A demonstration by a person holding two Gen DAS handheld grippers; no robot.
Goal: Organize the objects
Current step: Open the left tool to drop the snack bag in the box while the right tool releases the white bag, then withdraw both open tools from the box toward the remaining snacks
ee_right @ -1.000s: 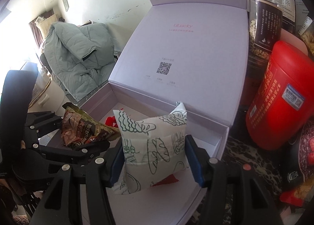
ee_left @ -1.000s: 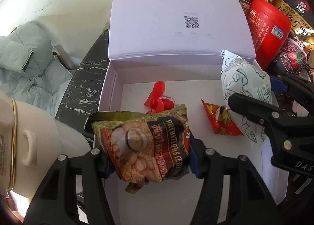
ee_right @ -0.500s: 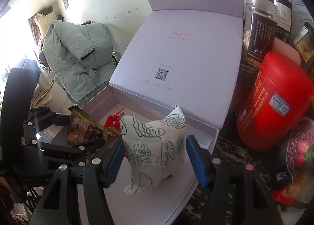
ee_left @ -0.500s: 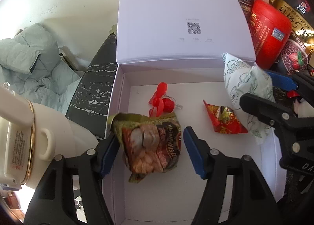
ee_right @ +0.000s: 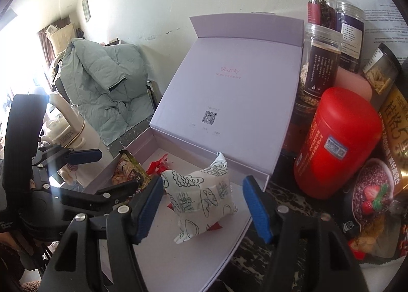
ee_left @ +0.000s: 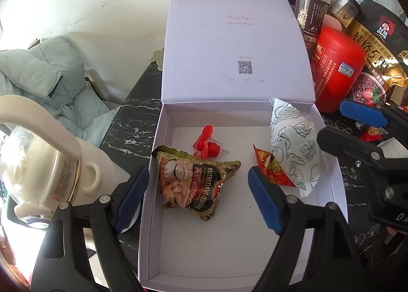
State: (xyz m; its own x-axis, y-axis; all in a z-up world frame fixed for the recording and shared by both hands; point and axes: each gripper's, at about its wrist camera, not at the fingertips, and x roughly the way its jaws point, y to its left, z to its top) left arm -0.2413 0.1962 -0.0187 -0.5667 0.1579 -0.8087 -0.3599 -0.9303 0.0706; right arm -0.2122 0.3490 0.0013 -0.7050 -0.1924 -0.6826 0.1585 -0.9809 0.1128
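Both grippers stand with jaws apart and nothing between them: left gripper (ee_left: 197, 190) brackets the cereal packet (ee_left: 195, 182) without touching it, right gripper (ee_right: 202, 205) brackets the white printed pouch (ee_right: 201, 199) likewise. Both items lie on the floor of the lavender box (ee_left: 153, 215); packet at about 9 o'clock of the box floor, pouch at 3 o'clock, leaning partly over a red wrapper (ee_left: 267, 169). A small red fan toy (ee_left: 206, 143) sits toward 12 o'clock. Judgement: the step in hand is release and retreat. To do it well, draw each tool straight back and up, keeping the fingers wide so the pads do not snag the crinkled foil or drag the pouch off the wrapper; mind the near box wall. Surface: dark marbled tabletop (ee_left: 137, 123). Beside the box at 2 o'clock, a red canister (ee_left: 336, 67), clear jars (ee_left: 312, 9) and an oats bag (ee_left: 377, 44); at 9 o'clock a cream kettle (ee_left: 56, 164). Pale wall, grey-green padded jacket (ee_right: 107, 83) beyond.
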